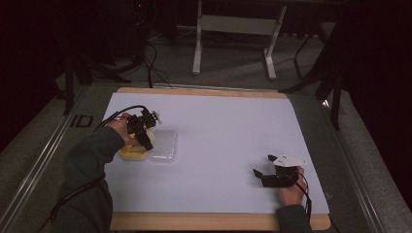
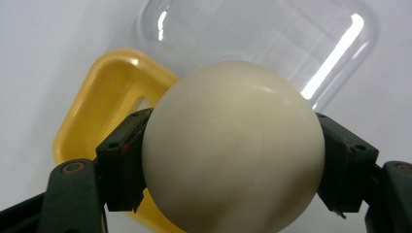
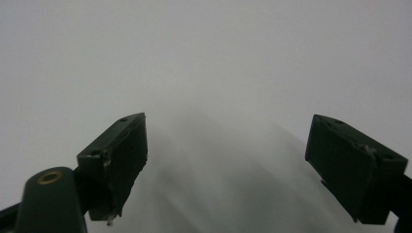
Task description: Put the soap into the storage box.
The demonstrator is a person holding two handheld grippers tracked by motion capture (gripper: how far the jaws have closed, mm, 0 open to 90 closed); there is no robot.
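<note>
- White sheet (image 1: 228,141) covers the table, with a wooden edge (image 1: 204,222) along the near side; the room beyond it is dark, and a pale table frame (image 1: 233,29) stands on the floor behind.
- Cream ball (image 2: 233,145), smooth and round, sits pinched between the two black jaws of the left gripper (image 1: 142,130), one pad pressing each side.
- In the high view the ball (image 1: 149,136) shows as a pale spot under that gripper, at the left half of the sheet, above the yellow tray.
- Yellow tray (image 2: 107,92): shallow, rounded corners, lying flat on the sheet directly beneath and behind the ball. Whether the ball touches it cannot be told.
- Clear plastic lid (image 2: 262,43) lies just beside the tray, its edge touching or overlapping the tray's rim; light streaks reflect off it. In the high view the lid (image 1: 164,146) is on the tray's (image 1: 133,154) right.
- Left hand (image 1: 121,125) grips its tool from the left; a dark sleeve (image 1: 90,160) runs to the bottom edge, and a black cable (image 1: 116,114) loops off behind.
- Right gripper (image 1: 265,175) rests well apart, near the sheet's right front corner, jaws spread wide with nothing between them; its own view shows bare white sheet (image 3: 218,73) ahead.
- Right hand (image 1: 291,191) holds it from behind; a grey three-cornered plate (image 1: 289,159) sits on top.
</note>
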